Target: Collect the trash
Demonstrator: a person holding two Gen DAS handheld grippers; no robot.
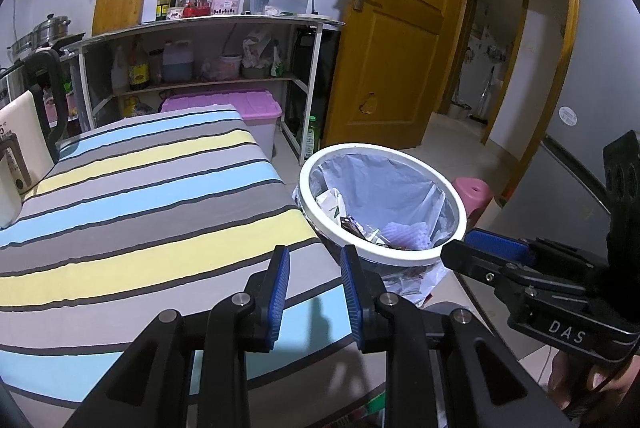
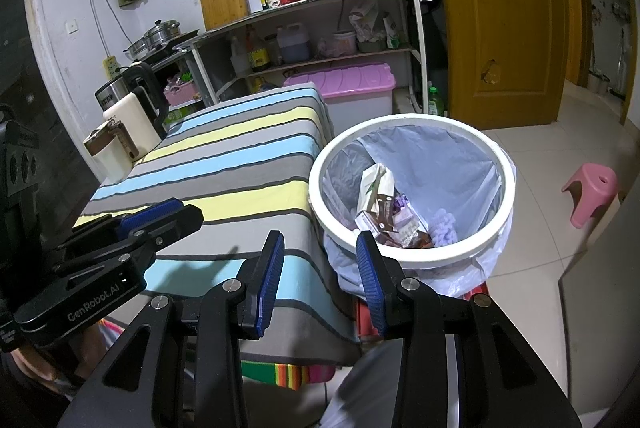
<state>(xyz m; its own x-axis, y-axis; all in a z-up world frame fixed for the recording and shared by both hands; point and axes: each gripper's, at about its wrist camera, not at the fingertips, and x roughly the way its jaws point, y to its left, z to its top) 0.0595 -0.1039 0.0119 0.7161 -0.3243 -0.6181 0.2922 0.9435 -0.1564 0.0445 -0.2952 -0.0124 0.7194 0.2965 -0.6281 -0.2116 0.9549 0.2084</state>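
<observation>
A white-rimmed trash bin (image 1: 456,206) (image 2: 508,196) lined with a pale plastic bag stands on the floor beside the striped table (image 1: 132,204) (image 2: 224,164). Cartons, wrappers and a purple foam net (image 2: 443,222) lie inside it. My left gripper (image 1: 315,260) hovers over the table's near right corner, open, nothing between its blue pads. My right gripper (image 2: 320,248) hangs between the table edge and the bin's near rim, also open and empty. Each gripper shows in the other's view, the right one (image 1: 480,248) by the bin and the left one (image 2: 168,214) over the cloth.
A cream kettle (image 2: 128,124) and a jar (image 2: 106,154) stand at the table's far left. Behind are a shelf unit (image 1: 208,40) with bottles, a pink-lidded box (image 2: 344,84), a yellow wooden door (image 1: 396,28) and a pink stool (image 2: 592,192) on the tiled floor.
</observation>
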